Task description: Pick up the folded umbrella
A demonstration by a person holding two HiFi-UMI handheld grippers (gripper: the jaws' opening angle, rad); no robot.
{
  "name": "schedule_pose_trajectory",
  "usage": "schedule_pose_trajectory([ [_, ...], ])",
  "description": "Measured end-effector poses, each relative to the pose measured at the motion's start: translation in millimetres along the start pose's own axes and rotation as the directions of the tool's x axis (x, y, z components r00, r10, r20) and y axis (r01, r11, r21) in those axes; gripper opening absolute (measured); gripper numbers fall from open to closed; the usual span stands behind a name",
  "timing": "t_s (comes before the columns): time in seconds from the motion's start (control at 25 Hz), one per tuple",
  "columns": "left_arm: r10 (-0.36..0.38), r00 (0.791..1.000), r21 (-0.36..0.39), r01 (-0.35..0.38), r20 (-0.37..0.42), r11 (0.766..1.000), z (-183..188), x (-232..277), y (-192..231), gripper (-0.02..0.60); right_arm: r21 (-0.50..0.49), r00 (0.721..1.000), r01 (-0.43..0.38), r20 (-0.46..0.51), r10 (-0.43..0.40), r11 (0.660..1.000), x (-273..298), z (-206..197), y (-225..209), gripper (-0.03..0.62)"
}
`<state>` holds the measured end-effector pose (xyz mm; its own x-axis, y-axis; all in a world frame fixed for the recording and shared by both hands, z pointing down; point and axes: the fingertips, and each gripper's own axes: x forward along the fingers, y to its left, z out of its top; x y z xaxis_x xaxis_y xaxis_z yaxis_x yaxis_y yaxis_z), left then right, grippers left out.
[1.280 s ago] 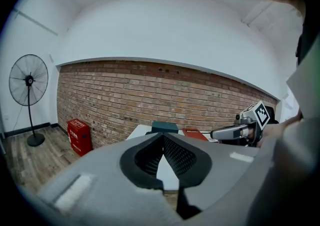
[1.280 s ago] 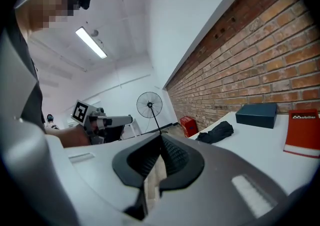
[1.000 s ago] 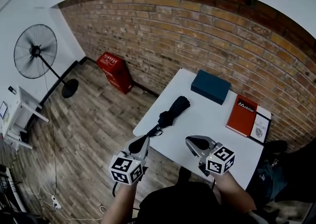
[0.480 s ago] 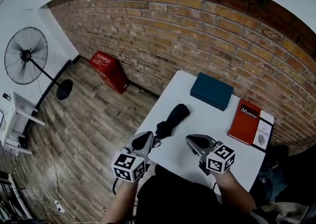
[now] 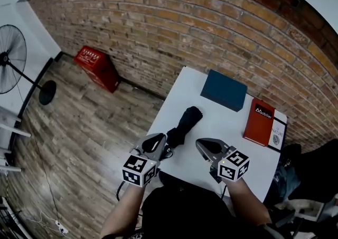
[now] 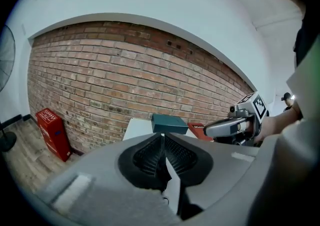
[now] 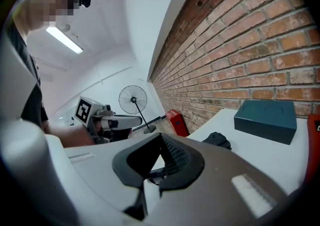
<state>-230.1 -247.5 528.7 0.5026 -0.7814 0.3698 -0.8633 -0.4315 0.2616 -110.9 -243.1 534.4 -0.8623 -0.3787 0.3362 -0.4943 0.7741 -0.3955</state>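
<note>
The folded black umbrella (image 5: 186,121) lies on the white table (image 5: 185,87), its strap end toward the near edge; the right gripper view shows it too (image 7: 216,139). My left gripper (image 5: 160,139) is over the table's near left edge, just beside the umbrella's strap end and not touching it. Its jaws are shut with nothing between them (image 6: 163,136). My right gripper (image 5: 199,143) hovers over the table a short way right of the umbrella, jaws shut and holding nothing (image 7: 161,137). From the left gripper view it appears at the right (image 6: 210,129).
A teal box (image 5: 224,90) sits at the table's far side, with a red book (image 5: 260,122) and a white book (image 5: 277,135) at the right edge. On the wooden floor stand a red crate (image 5: 97,66) and a fan (image 5: 10,58). A brick wall runs behind.
Both grippers have moved forward and lower toward the table. The left one went from over the floor to the umbrella's strap end. The umbrella has not moved.
</note>
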Motion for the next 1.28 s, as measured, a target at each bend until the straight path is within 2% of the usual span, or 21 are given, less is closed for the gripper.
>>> schedule_pose_trajectory([
  [0.24,-0.092,0.995,-0.025,0.091,-0.049,0.996,-21,10,9,0.065,0.002,0.998,0.055,-0.033,-0.055,0.998,8,-10,13,0.002],
  [0.44,-0.14,0.987,-0.044,0.137,-0.078,0.99,-31,32,13,0.092,0.007,0.995,0.077,-0.058,-0.076,0.997,7,-17,9,0.002],
  [0.6,-0.195,0.976,-0.08,0.188,-0.094,0.979,-39,57,4,0.199,0.018,0.995,0.089,-0.044,-0.088,0.996,3,-13,-5,0.002],
  [0.84,-0.181,0.953,-0.064,0.17,-0.242,0.983,-66,95,0,0.3,0.054,0.996,0.092,-0.027,-0.091,0.994,-8,-16,-27,0.002],
  [1.04,-0.158,0.922,-0.049,0.151,-0.352,0.987,-91,126,1,0.318,0.082,0.996,0.087,-0.033,-0.084,0.993,-15,-21,-45,0.002],
  [1.28,-0.12,0.851,0.025,0.155,-0.512,0.988,-126,152,0,0.36,0.114,0.996,0.089,-0.041,-0.084,0.99,-22,-24,-66,0.002],
])
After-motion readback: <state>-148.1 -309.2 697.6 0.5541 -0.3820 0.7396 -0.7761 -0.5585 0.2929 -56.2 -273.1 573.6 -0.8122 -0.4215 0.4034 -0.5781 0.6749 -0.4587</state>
